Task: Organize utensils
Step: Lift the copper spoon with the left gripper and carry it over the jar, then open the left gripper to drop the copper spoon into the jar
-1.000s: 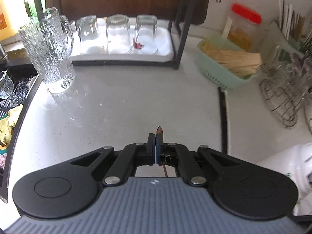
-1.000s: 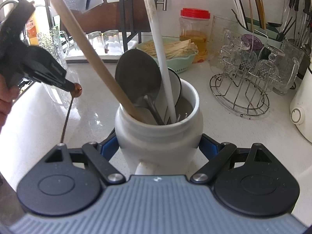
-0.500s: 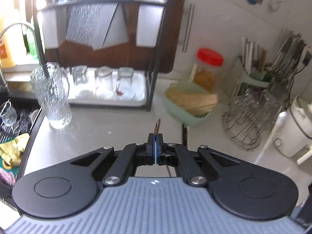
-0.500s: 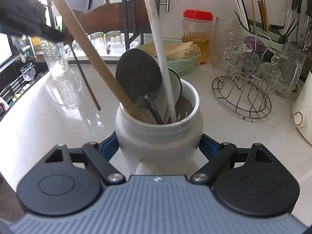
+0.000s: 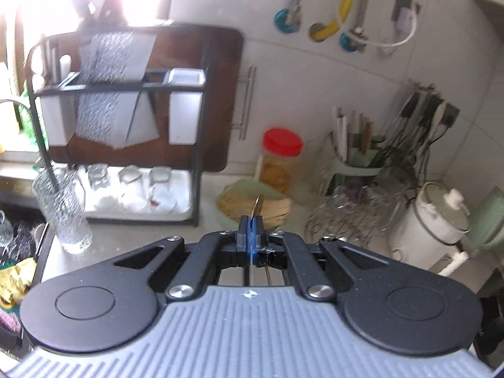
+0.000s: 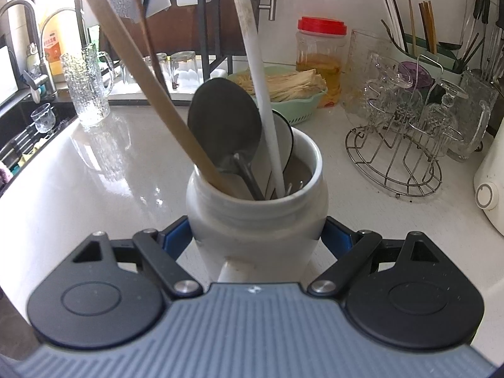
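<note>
Left tongs (image 5: pixel 249 231) pinched tight on a thin copper-brown metal utensil (image 5: pixel 256 209), tip poking up above the pads, handle hanging below. Right tongs (image 6: pixel 256 236) spread around the white ceramic utensil crock (image 6: pixel 256 220) on the pale counter (image 6: pixel 94 173), pads against its sides. Crock already crowded: tan wooden handle (image 6: pixel 141 82), white handle (image 6: pixel 256 72), dark metal ladle (image 6: pixel 225 126). Best carried over the mouth, lowered handle-first into the free gap on the right, crock kept braced, released only once seated.

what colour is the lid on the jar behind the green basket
Red; the jar lid shows best in the right wrist view.
</note>
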`<action>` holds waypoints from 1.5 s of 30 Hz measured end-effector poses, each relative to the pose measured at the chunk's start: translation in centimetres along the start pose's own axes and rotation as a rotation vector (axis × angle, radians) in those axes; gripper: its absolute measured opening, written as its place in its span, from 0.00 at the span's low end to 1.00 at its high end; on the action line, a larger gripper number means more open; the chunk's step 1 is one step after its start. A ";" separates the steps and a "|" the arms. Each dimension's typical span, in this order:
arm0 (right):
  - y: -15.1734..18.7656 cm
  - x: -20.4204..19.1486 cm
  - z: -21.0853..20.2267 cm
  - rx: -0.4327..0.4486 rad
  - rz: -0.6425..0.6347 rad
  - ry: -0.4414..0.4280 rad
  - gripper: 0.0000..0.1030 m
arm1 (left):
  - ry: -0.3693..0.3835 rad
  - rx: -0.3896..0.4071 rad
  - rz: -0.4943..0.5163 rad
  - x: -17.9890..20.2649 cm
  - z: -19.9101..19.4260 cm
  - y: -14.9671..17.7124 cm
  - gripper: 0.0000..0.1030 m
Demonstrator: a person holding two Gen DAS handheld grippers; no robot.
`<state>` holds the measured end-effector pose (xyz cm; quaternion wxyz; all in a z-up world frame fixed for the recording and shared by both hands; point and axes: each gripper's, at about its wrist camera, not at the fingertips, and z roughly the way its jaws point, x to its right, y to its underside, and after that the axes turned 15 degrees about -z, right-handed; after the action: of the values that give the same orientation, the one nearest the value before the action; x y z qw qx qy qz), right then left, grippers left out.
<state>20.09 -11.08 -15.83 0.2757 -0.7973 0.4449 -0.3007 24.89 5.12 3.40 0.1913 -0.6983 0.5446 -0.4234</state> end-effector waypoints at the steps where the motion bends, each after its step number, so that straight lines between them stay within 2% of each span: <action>1: 0.0 0.0 0.0 0.001 0.001 0.001 0.87 | 0.011 0.005 0.005 0.4 -0.3 -0.2 0.01; 9: 0.0 -0.1 0.1 0.006 0.013 0.007 0.87 | 0.074 0.010 0.045 2.8 -0.9 -0.1 0.01; 20: 0.1 -0.1 0.1 0.006 0.016 0.009 0.87 | 0.080 -0.094 0.069 3.0 1.9 2.6 0.01; 28: 0.1 -0.1 0.1 0.008 0.016 0.009 0.87 | 0.093 -0.240 0.134 3.8 3.8 2.8 0.01; 32: 0.1 -0.2 0.0 0.011 0.016 0.009 0.87 | 0.094 -0.355 0.161 4.1 5.1 2.6 0.01; 39: 0.1 -0.2 0.0 0.012 0.018 0.008 0.87 | 0.095 -0.561 0.151 4.1 7.5 2.9 0.01; 45: 0.1 -0.2 0.0 0.014 0.017 0.009 0.87 | 0.093 -0.627 0.163 4.1 8.6 3.4 0.01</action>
<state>19.99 -10.98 -15.93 0.2818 -0.7903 0.4507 -0.3048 29.90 -1.47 -2.35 -0.0249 -0.6572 0.7106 -0.2501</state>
